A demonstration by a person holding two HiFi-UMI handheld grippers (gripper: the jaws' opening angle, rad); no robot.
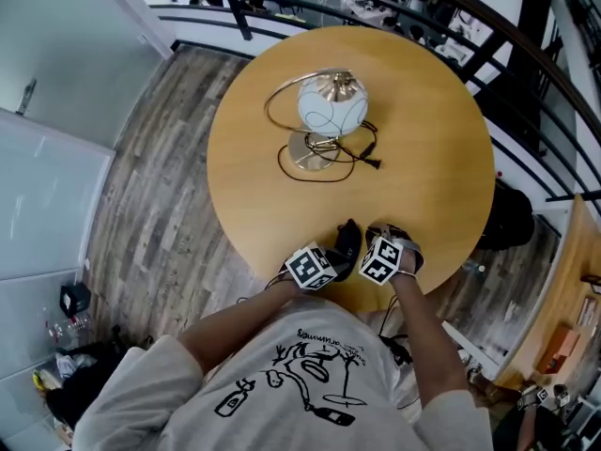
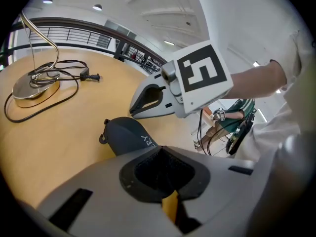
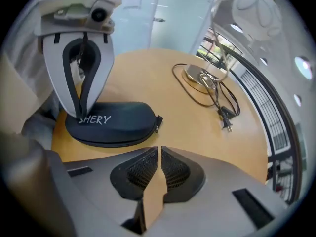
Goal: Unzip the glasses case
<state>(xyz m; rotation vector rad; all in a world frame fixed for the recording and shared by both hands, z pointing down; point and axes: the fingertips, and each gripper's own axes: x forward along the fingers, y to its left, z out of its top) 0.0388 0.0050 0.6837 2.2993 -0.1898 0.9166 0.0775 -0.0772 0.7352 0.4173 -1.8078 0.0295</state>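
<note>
A dark zipped glasses case (image 1: 349, 244) lies near the front edge of the round wooden table (image 1: 423, 139). In the right gripper view, white lettering shows on the case (image 3: 113, 122) and its zip pull (image 3: 157, 122) hangs at the right end. My left gripper (image 3: 81, 113) comes down on the case's left end, jaws shut and tips touching its top. In its own view, the left gripper (image 2: 159, 151) hides most of the case (image 2: 129, 136). My right gripper (image 3: 159, 149) is shut on nothing, just short of the case; the left gripper view shows the right gripper (image 2: 132, 110) beyond the case.
A desk lamp (image 1: 331, 106) with a glass globe and metal hoop stands mid-table, its black cord and plug (image 1: 374, 163) lying loose beside it. The table edge is right behind the grippers. A black railing (image 1: 526, 83) curves past the table's far side.
</note>
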